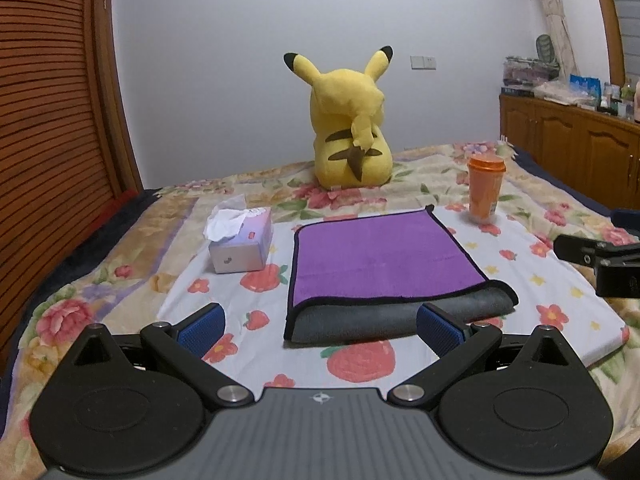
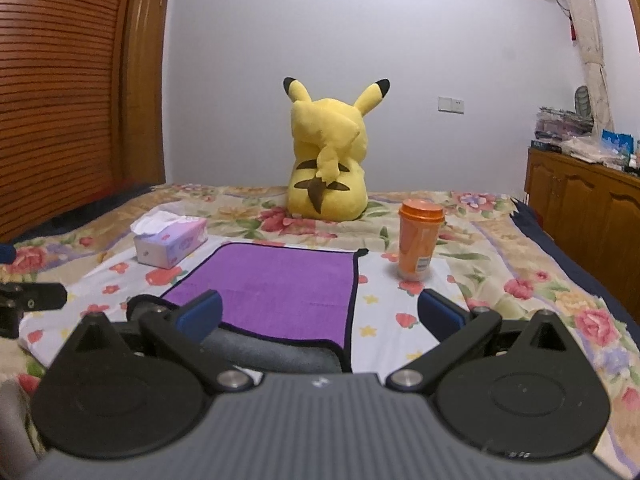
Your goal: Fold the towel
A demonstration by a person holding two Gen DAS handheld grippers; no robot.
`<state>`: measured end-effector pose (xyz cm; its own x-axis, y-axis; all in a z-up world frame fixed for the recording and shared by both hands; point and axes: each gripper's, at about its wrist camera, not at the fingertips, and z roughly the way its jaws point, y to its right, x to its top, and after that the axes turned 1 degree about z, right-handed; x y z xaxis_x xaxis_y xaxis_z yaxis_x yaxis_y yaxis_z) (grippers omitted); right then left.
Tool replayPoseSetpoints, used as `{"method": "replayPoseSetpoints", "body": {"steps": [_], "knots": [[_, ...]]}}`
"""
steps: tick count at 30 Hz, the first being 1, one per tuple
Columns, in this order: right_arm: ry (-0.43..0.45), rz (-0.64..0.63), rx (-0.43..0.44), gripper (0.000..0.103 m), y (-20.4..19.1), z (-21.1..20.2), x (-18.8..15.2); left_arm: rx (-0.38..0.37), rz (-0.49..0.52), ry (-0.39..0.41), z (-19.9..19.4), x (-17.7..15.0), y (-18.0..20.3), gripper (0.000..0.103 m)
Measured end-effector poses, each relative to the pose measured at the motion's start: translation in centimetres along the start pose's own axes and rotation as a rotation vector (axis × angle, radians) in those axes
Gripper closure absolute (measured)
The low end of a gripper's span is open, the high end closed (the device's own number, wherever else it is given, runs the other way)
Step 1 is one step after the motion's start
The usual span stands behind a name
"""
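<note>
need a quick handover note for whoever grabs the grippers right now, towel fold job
Left gripper: open, empty, just short of the towel's near edge.
Right gripper: open, empty, above the towel's near right corner.
Towel: lies on the bed sheet, purple side folded over the grey, grey strip showing at the near edge. Tissue box on its left, orange cup on its right.
Done: one fold, it seems.
Left: likely another fold.

Both low, near – sharing the towel [image 1: 380,256]
</note>
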<state>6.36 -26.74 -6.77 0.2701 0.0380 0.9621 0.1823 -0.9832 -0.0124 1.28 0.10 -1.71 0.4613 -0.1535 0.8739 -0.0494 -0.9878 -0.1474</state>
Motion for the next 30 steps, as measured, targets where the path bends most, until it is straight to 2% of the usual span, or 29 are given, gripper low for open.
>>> {"method": "replayPoseSetpoints", "body": {"steps": [4, 17, 22, 30], "knots": [[-0.010, -0.010, 0.004, 0.000, 0.0, 0.7, 0.1, -0.020, 0.003, -0.017, 0.5, 0.1, 0.3, 0.000], [-0.128, -0.053, 0.082, 0.000, -0.5, 4.4, -0.1, -0.072, 0.024, -0.035, 3.1, 1.4, 0.7, 0.000], [-0.151, -0.064, 0.095, 0.000, -0.4, 5.7, 0.0, -0.106, 0.000, -0.053, 4.1, 2.1, 0.2, 0.000], [-0.175, -0.067, 0.115, 0.000, -0.3, 7.1, -0.1, -0.118, 0.021, -0.084, 6.5, 2.7, -0.5, 0.002]]}}
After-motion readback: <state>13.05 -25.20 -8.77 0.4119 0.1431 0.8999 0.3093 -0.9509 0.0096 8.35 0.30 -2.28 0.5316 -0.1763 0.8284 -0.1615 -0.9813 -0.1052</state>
